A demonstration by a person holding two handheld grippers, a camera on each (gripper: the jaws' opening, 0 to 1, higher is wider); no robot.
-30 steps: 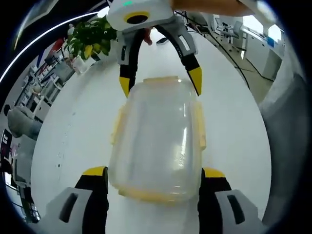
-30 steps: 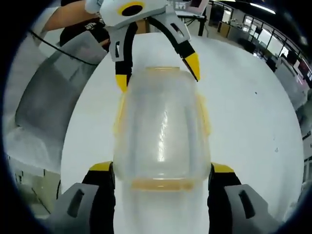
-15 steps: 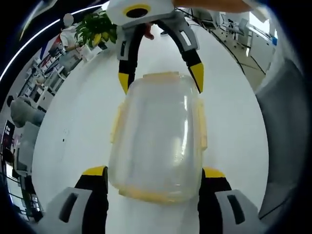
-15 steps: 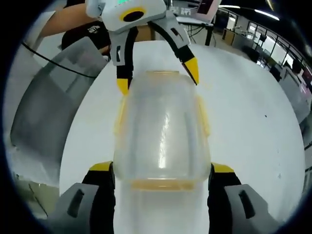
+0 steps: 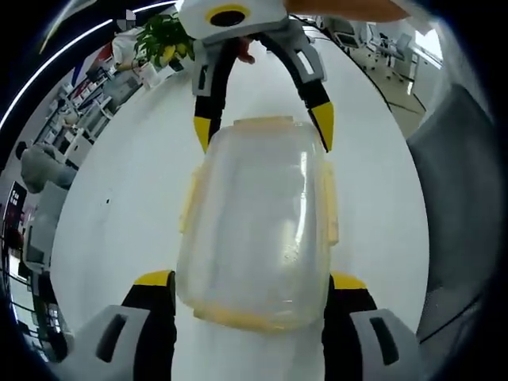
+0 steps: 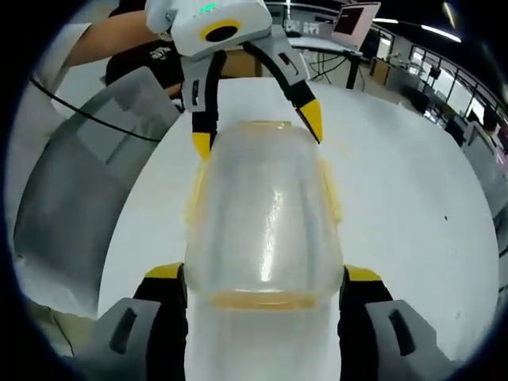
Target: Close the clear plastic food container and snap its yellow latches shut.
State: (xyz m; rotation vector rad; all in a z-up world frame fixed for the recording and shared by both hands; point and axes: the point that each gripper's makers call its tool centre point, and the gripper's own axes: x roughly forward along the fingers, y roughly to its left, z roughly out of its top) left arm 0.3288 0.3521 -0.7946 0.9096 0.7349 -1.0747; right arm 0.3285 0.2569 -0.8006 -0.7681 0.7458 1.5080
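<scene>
In the left gripper view the clear plastic food container [image 5: 258,226] is being held lengthwise between the two grippers above a white table [image 5: 119,206]. Its near end is being flanked by the left gripper [image 5: 252,290], whose yellow-tipped jaws are standing spread wide, one at each near corner of the container (whether the tips are actually pressing the walls cannot be told). At the far end the right gripper [image 5: 263,133] is being seen from the front, its jaws likewise splayed apart, with the yellow tips lying against the two far corners.

In the right gripper view the same arrangement is being shown from the opposite end: the container [image 6: 264,218] is lying between the right gripper [image 6: 264,287] at the near end and the left gripper [image 6: 255,133] at the far end. The lid is being seen seated on the container, and the yellow latches [image 6: 330,190] along the long sides are lying flat against the walls. A person's arm [image 6: 103,36] is being seen behind the far gripper, and a potted plant [image 5: 163,44] is standing at the table's far edge in the left gripper view.
</scene>
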